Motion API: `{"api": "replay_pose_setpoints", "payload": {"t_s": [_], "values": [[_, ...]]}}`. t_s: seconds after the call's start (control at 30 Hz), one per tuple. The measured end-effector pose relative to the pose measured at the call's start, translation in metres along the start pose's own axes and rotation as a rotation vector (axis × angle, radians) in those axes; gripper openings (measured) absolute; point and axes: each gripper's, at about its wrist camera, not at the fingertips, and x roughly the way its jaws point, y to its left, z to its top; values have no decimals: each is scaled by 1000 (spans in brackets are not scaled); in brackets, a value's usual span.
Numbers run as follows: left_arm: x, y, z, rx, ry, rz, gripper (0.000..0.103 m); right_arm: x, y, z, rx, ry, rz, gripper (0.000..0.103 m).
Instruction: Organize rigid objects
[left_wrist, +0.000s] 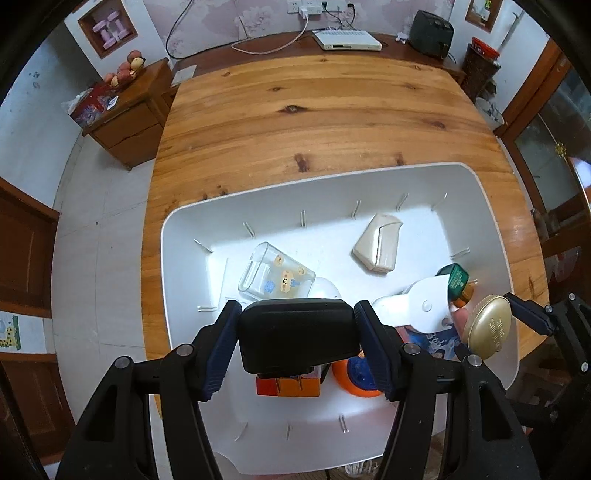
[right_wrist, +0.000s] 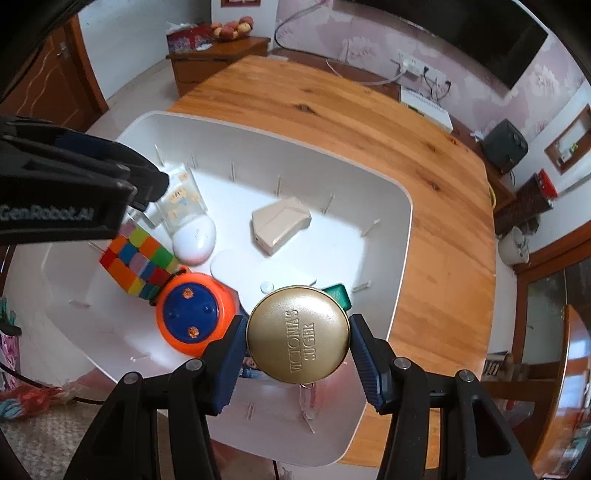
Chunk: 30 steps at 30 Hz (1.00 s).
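Above the white bin (left_wrist: 177, 236) on the wooden table (left_wrist: 314, 110), we pinch a black box (left_wrist: 295, 336) in our left gripper (left_wrist: 297, 345) and a gold round tin (right_wrist: 297, 332) in our right gripper (right_wrist: 297, 349). Dropped from here, either could knock the Rubik's cube (right_wrist: 138, 260) or orange toy (right_wrist: 194, 314), or roll. What sits beneath both held pieces is hidden; the box's make is unreadable.
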Motion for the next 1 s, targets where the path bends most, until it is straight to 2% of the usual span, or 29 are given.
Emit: {"api": "replay_pose_setpoints", "payload": {"t_s": [0.13, 0.3, 0.4, 0.47, 0.53, 0.6, 1.0], "values": [[10, -2, -1, 17, 25, -1, 66, 12, -2, -2, 23, 54, 21, 56], [18, -7, -2, 34, 43, -11, 66, 16, -3, -2, 34, 76, 28, 57], [19, -9, 0, 38, 43, -12, 66, 15, -3, -3, 29, 75, 27, 67], [20, -10, 1, 37, 43, -17, 67, 13, -3, -3, 27, 64, 30, 67], [19, -11, 2, 37, 37, -8, 74, 12, -4, -4, 26, 62, 29, 67], [18, -13, 3, 38, 32, -14, 87, 12, -5, -4, 26, 62, 32, 67], [11, -17, 0, 37, 32, -14, 87, 4, -4, -7, 7, 32, 33, 67]]}}
